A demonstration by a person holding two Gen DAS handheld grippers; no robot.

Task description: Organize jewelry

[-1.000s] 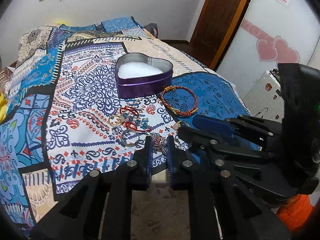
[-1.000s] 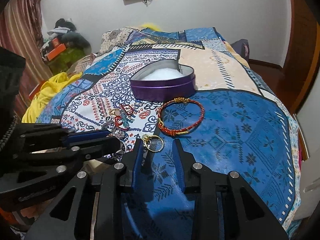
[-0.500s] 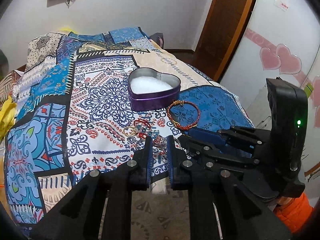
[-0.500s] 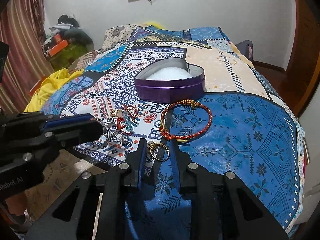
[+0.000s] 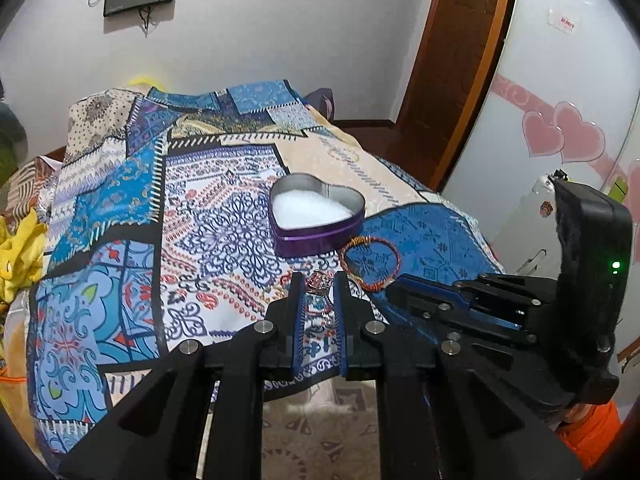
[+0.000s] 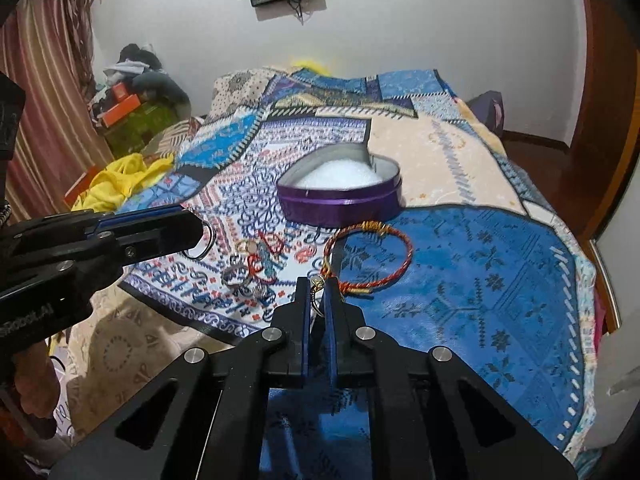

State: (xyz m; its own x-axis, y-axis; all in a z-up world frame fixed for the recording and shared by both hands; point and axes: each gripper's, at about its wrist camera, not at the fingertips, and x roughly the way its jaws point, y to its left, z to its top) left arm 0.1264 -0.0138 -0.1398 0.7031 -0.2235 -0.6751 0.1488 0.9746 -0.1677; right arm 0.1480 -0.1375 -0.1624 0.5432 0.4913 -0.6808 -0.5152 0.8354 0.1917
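L gripper [image 5: 317, 284] held low, fingers fwd, jaws narrowed w/ a pink-stoned ring [image 5: 318, 282] clamped between the tips. R gripper [image 6: 316, 290] level beside it, jaws nearly together, pinching a small gold ring [image 6: 318, 282] at the tips. Both sit side by side, R just right of L.

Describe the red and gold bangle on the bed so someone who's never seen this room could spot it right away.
Start at the purple heart-shaped tin with white filling on the patterned bedspread. Just in front of it, on the blue patch, lies the red and gold twisted cord bangle. It is by far the biggest ring there, lying apart from the heap of small rings and trinkets.
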